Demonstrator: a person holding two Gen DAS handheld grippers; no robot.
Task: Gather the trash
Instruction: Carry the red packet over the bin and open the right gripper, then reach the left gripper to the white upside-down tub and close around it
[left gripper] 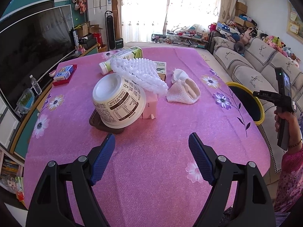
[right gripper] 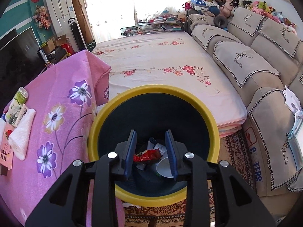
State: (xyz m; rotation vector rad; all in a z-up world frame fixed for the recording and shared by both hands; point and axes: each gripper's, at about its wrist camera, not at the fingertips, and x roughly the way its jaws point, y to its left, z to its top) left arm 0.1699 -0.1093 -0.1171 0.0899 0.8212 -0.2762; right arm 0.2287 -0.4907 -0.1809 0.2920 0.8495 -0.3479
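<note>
Trash lies on the pink flowered table [left gripper: 151, 160]: an overturned cream noodle bowl [left gripper: 119, 102] on a dark tray, a white foam net [left gripper: 140, 73], a green-label bottle [left gripper: 121, 58] on its side, a pink carton [left gripper: 150, 106] and a crumpled white cloth [left gripper: 182, 89]. My left gripper [left gripper: 151, 157] is open and empty, hovering just short of the bowl. My right gripper [right gripper: 151, 155] is open and empty above the yellow-rimmed bin [right gripper: 153, 92], which holds a red wrapper [right gripper: 146, 156] and a white cup [right gripper: 164, 167]. The bin's rim also shows in the left wrist view [left gripper: 260, 104].
A red tray with a blue box [left gripper: 64, 73] sits at the table's far left. A TV [left gripper: 28, 43] stands left of the table. A floral mattress [right gripper: 161, 60] and beige sofa [right gripper: 255, 60] lie beyond the bin. The right hand-held device [left gripper: 284, 102] shows at the right edge.
</note>
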